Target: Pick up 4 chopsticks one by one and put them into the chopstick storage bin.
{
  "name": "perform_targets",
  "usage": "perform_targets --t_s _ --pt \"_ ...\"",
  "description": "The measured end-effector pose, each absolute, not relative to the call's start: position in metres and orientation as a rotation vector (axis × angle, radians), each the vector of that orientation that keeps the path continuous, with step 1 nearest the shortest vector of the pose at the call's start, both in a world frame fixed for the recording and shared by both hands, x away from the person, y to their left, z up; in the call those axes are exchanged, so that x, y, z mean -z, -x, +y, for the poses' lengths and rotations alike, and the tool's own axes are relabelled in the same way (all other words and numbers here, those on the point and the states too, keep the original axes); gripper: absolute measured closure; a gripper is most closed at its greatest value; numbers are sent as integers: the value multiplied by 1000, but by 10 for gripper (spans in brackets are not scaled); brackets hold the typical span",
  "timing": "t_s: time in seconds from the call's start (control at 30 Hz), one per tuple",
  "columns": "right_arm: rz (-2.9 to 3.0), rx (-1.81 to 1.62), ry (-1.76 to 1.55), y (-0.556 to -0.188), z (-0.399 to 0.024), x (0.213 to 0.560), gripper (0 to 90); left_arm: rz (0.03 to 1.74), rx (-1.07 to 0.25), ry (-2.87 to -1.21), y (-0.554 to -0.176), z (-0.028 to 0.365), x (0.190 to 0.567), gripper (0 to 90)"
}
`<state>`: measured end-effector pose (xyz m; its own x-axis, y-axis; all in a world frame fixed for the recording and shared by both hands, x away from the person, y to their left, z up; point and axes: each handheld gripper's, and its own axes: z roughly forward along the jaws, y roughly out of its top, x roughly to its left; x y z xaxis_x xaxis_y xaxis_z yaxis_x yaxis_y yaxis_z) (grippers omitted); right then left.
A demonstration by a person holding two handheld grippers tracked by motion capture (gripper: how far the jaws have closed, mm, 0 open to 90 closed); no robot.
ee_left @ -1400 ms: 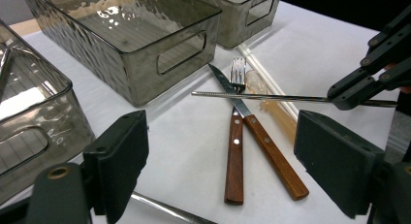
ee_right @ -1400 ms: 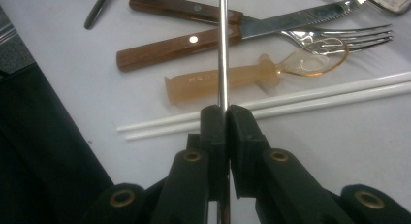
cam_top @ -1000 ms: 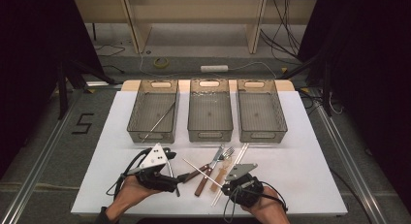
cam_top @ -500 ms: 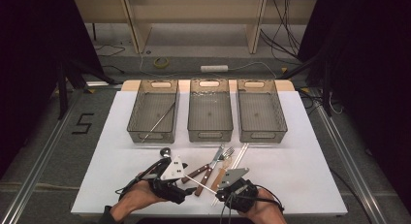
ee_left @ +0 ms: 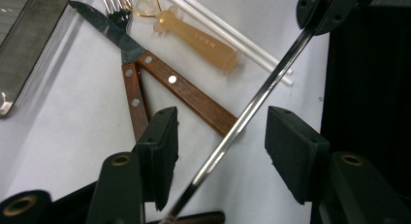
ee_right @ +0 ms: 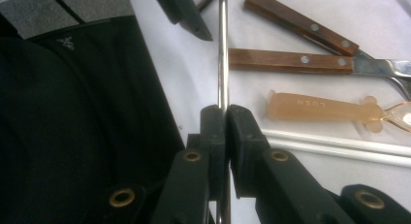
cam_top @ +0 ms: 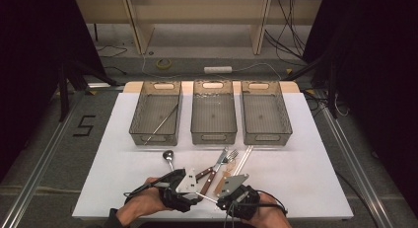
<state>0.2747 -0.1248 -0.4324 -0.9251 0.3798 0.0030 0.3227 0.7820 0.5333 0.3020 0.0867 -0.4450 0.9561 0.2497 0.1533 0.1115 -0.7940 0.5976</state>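
A thin steel rod (ee_right: 222,49) is held off the white table, with my right gripper (ee_right: 226,112) shut on one end. Its free length crosses the left gripper view as the rod (ee_left: 242,120) between the jaws of my left gripper (ee_left: 222,136). Those jaws have just been closing; they straddle the rod with a gap on each side and no pad touching. In the high view the left gripper (cam_top: 196,193) and right gripper (cam_top: 223,201) face each other near the table's front edge.
Beyond the grippers lie a wood-handled knife (ee_left: 167,78) and fork (ee_left: 133,95), an amber plastic utensil (ee_left: 198,37), white chopsticks (cam_top: 241,161) and a spoon (cam_top: 169,156). Three grey bins stand at the back: left (cam_top: 153,139) holding a steel rod (cam_top: 162,122), middle (cam_top: 213,137), right (cam_top: 266,137).
My left gripper has moved right, from beside the spoon to the right gripper, and its jaws now sit around the rod. The right gripper has kept still.
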Motion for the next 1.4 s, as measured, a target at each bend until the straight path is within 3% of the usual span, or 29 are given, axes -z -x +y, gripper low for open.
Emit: perform_targets --t_s 0.33,0.7,1.03,1.27,1.4 --pt "2879 -856 -522 -273 -125 430 858 195 -290 -2514 -299 84 447 513" --pt "2899 -853 -490 -272 -125 430 858 124 -257 -2544 -297 83 446 694" --pt "2928 -859 -436 -274 -127 433 847 0 -213 -2601 -292 82 451 787" --pt "2904 -925 -544 -279 -135 429 800 -51 -168 -2613 -289 82 450 850" --pt "2859 -1017 -639 -282 -141 427 667 -3 -199 -2610 -293 87 449 851"
